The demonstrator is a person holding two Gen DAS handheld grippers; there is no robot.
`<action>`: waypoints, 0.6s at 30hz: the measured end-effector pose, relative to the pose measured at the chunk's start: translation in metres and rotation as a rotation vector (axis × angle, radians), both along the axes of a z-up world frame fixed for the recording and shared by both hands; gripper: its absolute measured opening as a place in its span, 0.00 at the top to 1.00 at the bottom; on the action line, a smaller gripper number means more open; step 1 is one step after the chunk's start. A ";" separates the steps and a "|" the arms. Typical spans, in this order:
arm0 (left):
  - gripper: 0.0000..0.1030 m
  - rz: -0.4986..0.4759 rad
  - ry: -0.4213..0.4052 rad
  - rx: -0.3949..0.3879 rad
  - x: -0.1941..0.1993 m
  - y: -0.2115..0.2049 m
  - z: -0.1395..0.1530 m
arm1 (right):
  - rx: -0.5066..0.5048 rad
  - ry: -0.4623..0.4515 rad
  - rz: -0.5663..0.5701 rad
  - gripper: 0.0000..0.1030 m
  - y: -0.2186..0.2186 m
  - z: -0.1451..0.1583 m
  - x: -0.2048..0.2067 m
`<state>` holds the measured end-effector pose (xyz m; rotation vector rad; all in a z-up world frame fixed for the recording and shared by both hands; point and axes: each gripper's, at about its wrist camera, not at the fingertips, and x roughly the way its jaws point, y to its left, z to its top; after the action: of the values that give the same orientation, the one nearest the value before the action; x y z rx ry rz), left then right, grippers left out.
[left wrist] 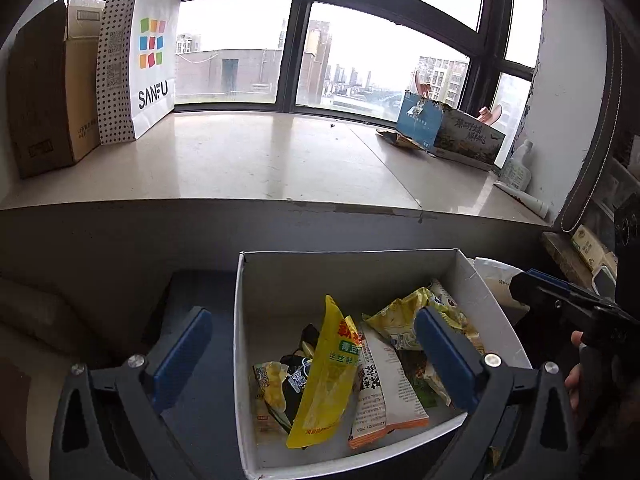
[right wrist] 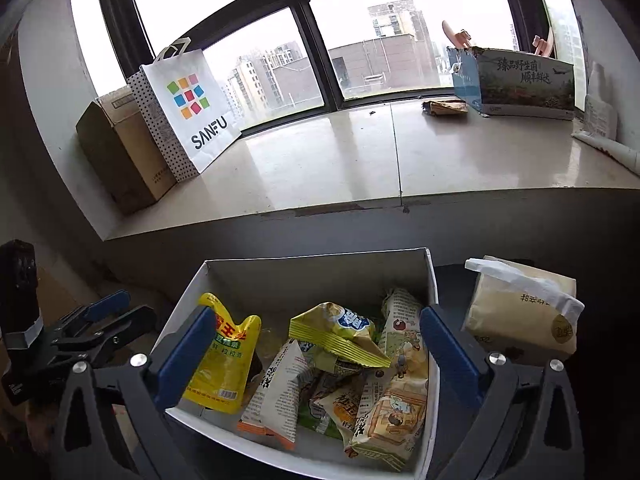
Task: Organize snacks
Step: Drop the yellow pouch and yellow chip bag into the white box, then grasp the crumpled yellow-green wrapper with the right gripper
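Note:
A white open box point(left wrist: 280, 276) holds several snack packets: a yellow pouch point(left wrist: 326, 376), a white and orange packet point(left wrist: 380, 384) and yellow-green packets point(left wrist: 400, 320). My left gripper point(left wrist: 312, 356) is open and empty above the box's near left part. The box also shows in the right wrist view point(right wrist: 304, 280), with the yellow pouch point(right wrist: 224, 364) and the other packets point(right wrist: 340, 328). My right gripper point(right wrist: 316, 356) is open and empty above the box. The right gripper shows at the right edge in the left wrist view point(left wrist: 560, 292); the left gripper shows at the left in the right wrist view point(right wrist: 100, 320).
A wide stone windowsill point(left wrist: 260, 160) runs behind the box. On it stand a brown carton point(left wrist: 44, 92), a white SANFU paper bag point(left wrist: 140, 64) and a torn printed carton point(left wrist: 452, 132). A tissue pack point(right wrist: 520, 312) sits right of the box.

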<state>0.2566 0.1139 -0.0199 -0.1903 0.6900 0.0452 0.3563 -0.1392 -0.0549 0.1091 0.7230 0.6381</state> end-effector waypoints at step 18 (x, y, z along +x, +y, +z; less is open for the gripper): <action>0.00 -0.199 -0.160 0.037 -0.163 -0.061 0.016 | -0.006 -0.208 0.098 0.00 -0.085 0.011 -0.146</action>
<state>0.0932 0.0526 -0.0043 -0.0881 0.5450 -0.1464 0.2103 -0.2238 -0.0436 0.0012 0.5315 0.7291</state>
